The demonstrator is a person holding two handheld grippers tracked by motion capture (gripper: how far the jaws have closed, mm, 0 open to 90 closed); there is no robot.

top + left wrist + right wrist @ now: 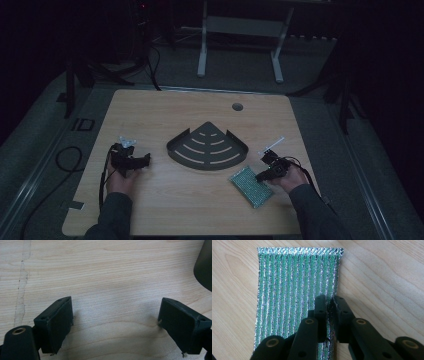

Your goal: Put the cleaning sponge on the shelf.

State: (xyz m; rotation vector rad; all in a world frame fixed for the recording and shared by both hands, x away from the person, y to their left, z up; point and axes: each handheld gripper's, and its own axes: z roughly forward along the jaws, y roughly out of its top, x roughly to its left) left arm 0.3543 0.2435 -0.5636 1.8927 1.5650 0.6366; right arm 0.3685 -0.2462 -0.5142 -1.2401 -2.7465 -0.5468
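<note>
A green and silver ribbed scouring pad (250, 187) lies flat on the wooden table (165, 210), near the front right. My right gripper (263, 175) is at its right edge. In the right gripper view the jaws of that gripper (329, 301) are shut on the edge of the pad (294, 280). A dark quarter-round slotted shelf (207, 147) sits in the middle of the table. My left gripper (131, 161) hovers left of it. Seen from its own camera, the left gripper (116, 312) is wide open over bare wood with nothing between its jaws. The shelf's edge (203, 267) shows at the upper right.
A small clear bag of parts (126, 142) lies just beyond the left gripper. A white strip (272, 145) rests behind the right gripper. A round cable hole (237, 106) sits near the table's far edge. Cables trail on the floor at left (65, 160).
</note>
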